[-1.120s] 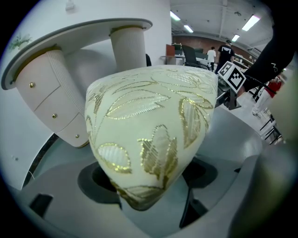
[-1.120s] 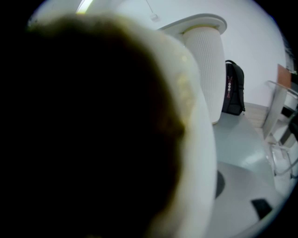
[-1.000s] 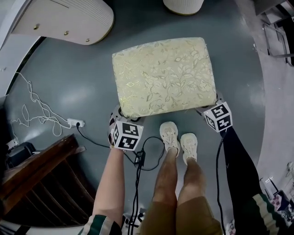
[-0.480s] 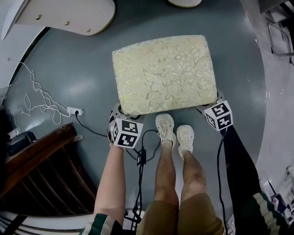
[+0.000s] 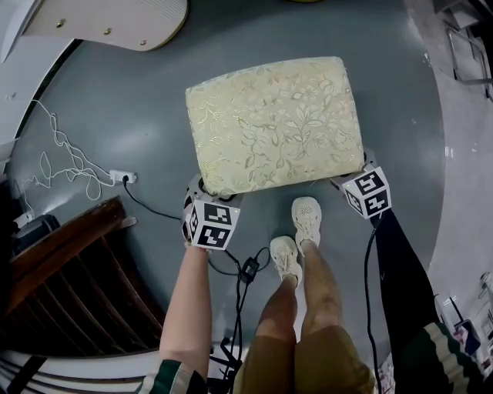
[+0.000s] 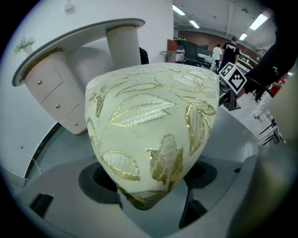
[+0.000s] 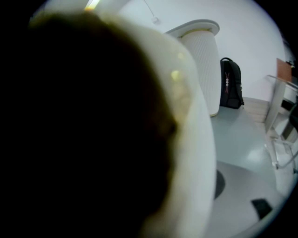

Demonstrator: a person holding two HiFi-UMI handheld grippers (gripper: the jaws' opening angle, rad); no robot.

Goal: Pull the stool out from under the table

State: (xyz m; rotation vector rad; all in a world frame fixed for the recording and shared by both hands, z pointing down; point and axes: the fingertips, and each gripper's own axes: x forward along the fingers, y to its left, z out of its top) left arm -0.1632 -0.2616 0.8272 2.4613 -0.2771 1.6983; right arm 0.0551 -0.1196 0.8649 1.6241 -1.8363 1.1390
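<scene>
The stool (image 5: 273, 123) has a cream cushion with gold leaf stitching and stands on the grey floor, out from the white table (image 5: 100, 19). My left gripper (image 5: 204, 202) holds its near left corner. In the left gripper view that cushion corner (image 6: 149, 139) fills the space between the wide-set jaws. My right gripper (image 5: 362, 188) holds the near right corner. The right gripper view is mostly blocked by the stool's cream edge (image 7: 191, 121), dark and very close.
The person's feet (image 5: 296, 231) stand just behind the stool, beside a black cable (image 5: 246, 269). A white power strip with cord (image 5: 123, 177) and a dark wooden piece (image 5: 62, 277) lie left. A metal frame (image 5: 470, 54) stands right. A black backpack (image 7: 231, 83) leans by a white ribbed pedestal (image 7: 205, 65).
The table and pedestal have slid toward the top edge of the head view as the stool and both grippers came back from them. One foot has stepped backward.
</scene>
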